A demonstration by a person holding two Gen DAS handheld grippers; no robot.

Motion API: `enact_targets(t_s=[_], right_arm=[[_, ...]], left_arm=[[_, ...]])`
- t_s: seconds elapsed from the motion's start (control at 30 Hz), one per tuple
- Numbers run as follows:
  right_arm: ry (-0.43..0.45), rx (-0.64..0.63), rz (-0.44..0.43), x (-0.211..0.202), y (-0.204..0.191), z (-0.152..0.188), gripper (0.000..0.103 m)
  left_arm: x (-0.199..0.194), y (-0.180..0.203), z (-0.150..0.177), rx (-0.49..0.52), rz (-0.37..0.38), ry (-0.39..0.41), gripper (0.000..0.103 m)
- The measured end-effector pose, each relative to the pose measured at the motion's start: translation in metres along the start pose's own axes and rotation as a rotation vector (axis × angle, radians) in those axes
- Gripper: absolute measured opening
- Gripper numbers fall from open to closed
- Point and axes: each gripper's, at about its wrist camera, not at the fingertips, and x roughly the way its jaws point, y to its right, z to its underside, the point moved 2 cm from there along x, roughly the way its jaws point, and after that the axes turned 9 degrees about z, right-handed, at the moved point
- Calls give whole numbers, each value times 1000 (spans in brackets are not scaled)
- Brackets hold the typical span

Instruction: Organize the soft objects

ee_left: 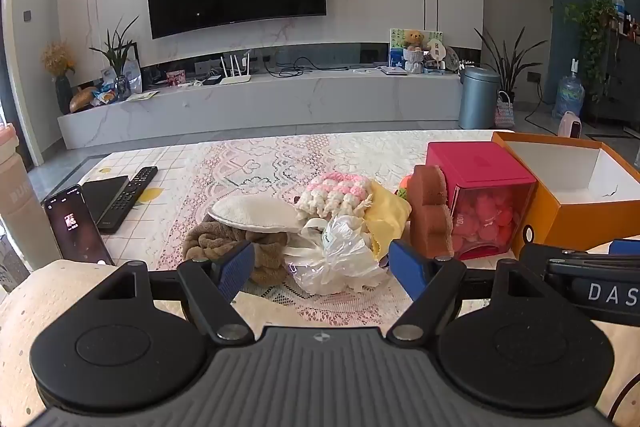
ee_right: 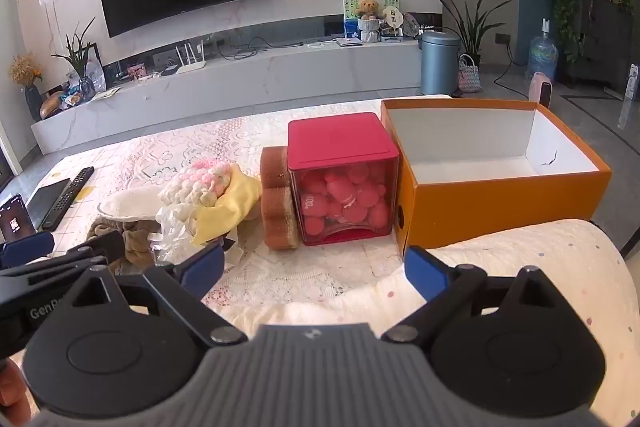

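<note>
While both tools, left (ee_left: 322, 263) and right (ee_right: 314, 265), gape released, we find the brown towel (ee_left: 224, 241) half buried under the white pad (ee_left: 256, 213).

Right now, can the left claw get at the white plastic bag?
Probably yes: the left claw is open and empty, and the white plastic bag lies straight ahead at the pile's near edge, nothing covering it.

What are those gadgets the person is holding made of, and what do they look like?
Each is a handheld tool. The left gripper and the right gripper have a ribbed grey body, two round black discs, black linkage arms with silver pivots, and blue-padded fingers. White lettering marks their sides. No cables or sleeves are clearly visible.
</note>
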Motion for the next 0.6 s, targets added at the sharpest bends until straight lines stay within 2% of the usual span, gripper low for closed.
enact_targets(t_s=[0.43,0.6], right_arm=[[-11,-2,17,5,6,2,97],[-11,-11,26,3,-2,1,97]], left_arm=[[-1,-3,-1,-16,3,-11,90],[-2,-3,-1,-16,3,-12,90]])
